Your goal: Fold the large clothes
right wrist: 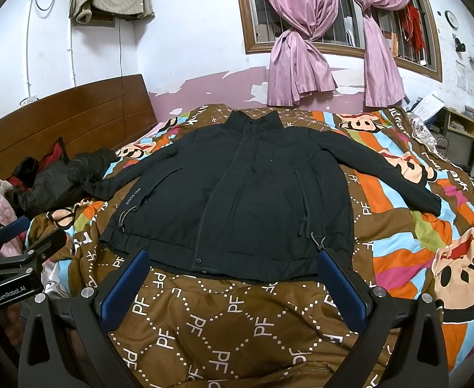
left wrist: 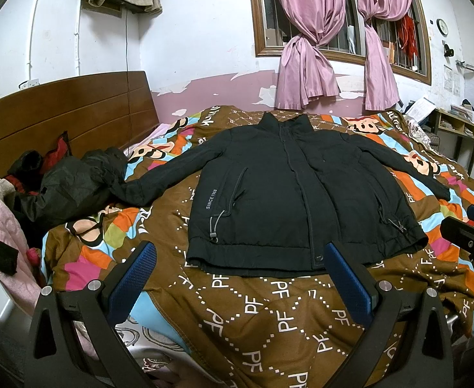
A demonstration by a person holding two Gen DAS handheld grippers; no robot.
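Judging from how the garment lies, we place the task at its very start: the black jacket (left wrist: 301, 194) is spread flat, front side up, on the patterned quilt (left wrist: 269, 323) of the bed, zipped closed, collar toward the window wall and hem toward us. No fold is yet made.

Both sleeves are extended outward. The sleeve on our left (left wrist: 159, 184) runs to a crumpled dark garment (left wrist: 72, 181) near the headboard (left wrist: 75, 106), and its cuff touches or slightly overlaps that pile; we cannot tell which. The sleeve on our right (right wrist: 395, 174) lies diagonally across the quilt, apart from anything else.

The left tongs (left wrist: 240, 274) are released, jaws wide apart, holding nothing, and hover just short of the hem. The right tongs (right wrist: 233, 278) are likewise released and empty, with the tips level with the hem edge; whether a tip touches the cloth cannot be determined. In the right wrist view, the left tongs appear at the left edge, beside the bed.

Remaining work, as we assess it:

1. Bring each sleeve inward across the body.
2. Fold the body, side to centre or hem to collar.
3. Flatten the resulting packet.

We note that the cloth appears thick and padded, so folds will likely spring back unless pressed. The left sleeve should be drawn clear of the dark pile first.
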